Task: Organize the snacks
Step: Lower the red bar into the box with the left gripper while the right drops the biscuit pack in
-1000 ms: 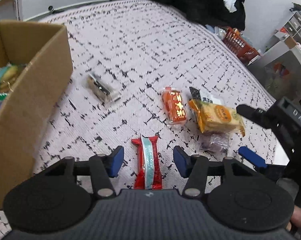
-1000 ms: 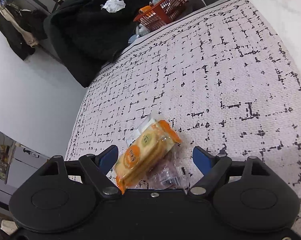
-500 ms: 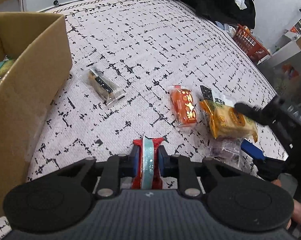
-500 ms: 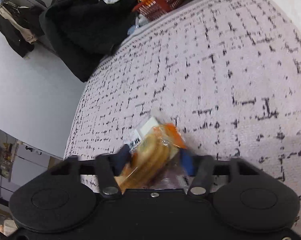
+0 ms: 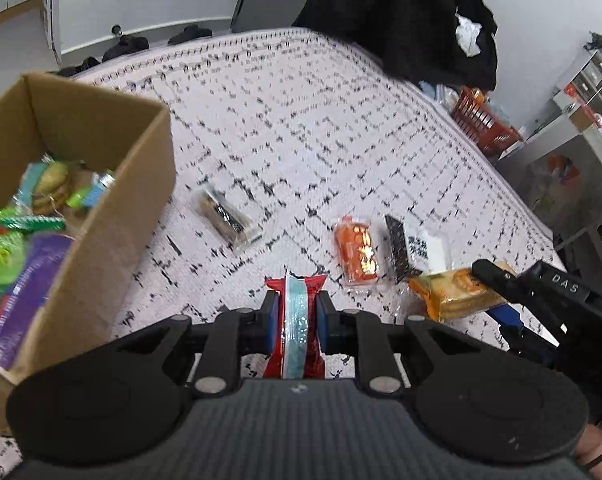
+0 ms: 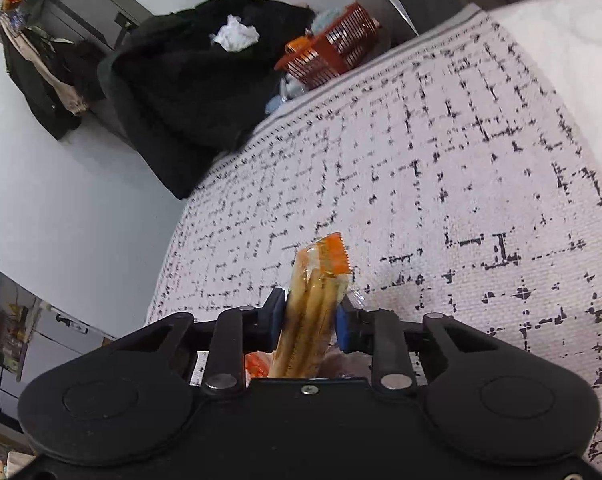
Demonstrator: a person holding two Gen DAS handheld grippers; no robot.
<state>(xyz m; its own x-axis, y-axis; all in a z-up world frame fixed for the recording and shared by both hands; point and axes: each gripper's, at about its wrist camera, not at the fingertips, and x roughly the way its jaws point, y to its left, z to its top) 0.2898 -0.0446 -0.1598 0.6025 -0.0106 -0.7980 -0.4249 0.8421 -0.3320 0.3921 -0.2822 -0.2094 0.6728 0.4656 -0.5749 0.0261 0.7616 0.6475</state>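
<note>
the red-and-teal snack bar sits clamped edge-up in the left hand-held gripper, raised over the patterned bed beside the cardboard box of snacks – the right hand-held gripper pinches the orange cracker pack, an orange packet lying between them.

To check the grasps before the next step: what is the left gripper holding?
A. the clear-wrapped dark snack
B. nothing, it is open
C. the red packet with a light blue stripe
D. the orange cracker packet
C: the left gripper is closed on the red packet with a light blue stripe; the right gripper holds the orange cracker packet.
</note>
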